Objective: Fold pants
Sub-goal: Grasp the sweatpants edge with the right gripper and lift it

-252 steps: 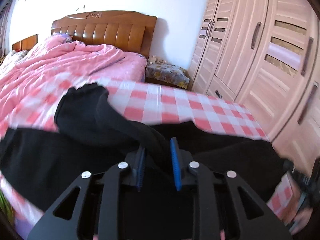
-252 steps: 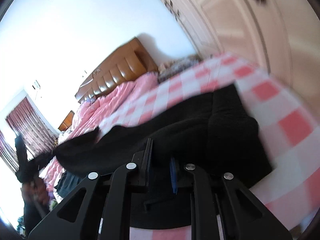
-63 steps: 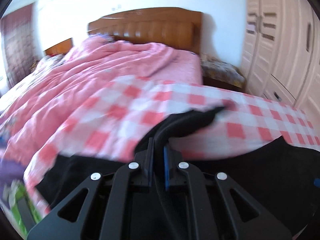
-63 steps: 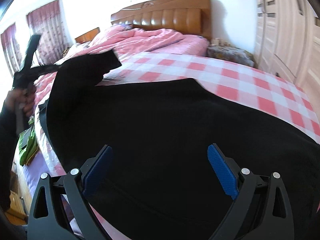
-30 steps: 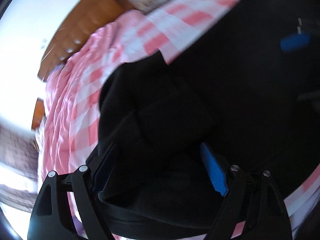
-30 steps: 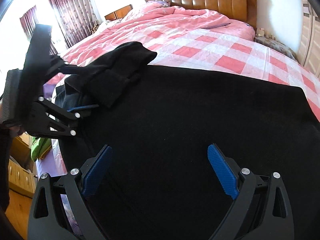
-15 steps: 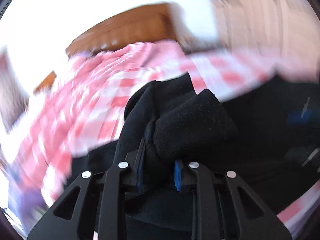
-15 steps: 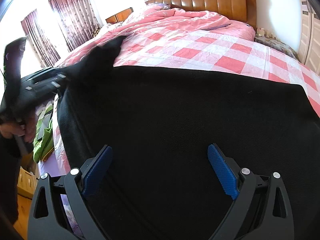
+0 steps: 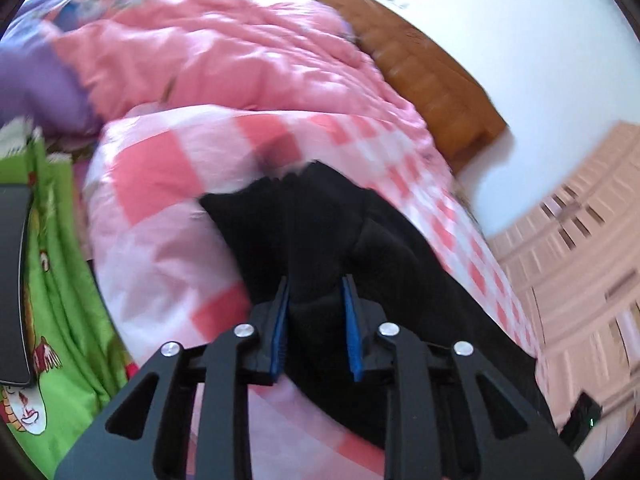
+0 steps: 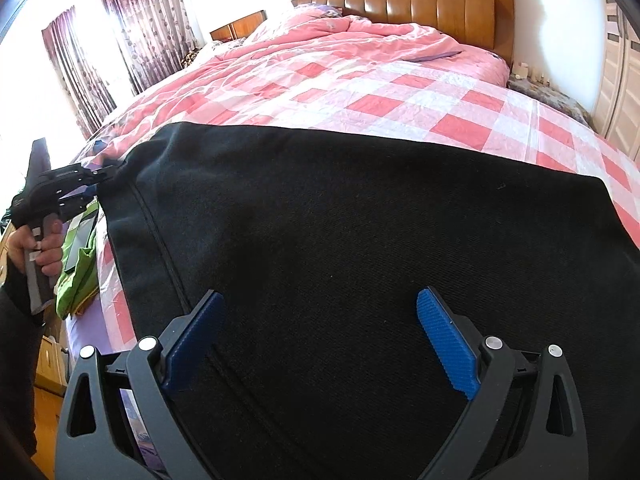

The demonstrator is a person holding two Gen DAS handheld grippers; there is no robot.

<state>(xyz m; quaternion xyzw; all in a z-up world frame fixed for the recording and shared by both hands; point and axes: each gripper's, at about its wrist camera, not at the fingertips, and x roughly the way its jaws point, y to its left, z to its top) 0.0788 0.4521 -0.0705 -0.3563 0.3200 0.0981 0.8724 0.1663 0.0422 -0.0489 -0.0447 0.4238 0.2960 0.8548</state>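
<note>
Mid-fold: black pants (image 10: 360, 240) spread flat across the foot of the bed (image 10: 400, 80). Left gripper (image 9: 314, 320), just eased slightly, clamped on a bunched corner at the bed's left edge. Right gripper (image 10: 320, 340) agape above the cloth. Next, probably: pulling that corner taut and squaring it.

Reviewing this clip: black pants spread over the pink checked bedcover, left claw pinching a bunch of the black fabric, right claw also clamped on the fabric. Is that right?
Not quite. The right claw is open: in the right wrist view its blue pads stand wide apart above the black pants, gripping nothing. The rest holds: the pants lie on the pink checked bedcover, and the left claw pinches the black fabric.
</note>
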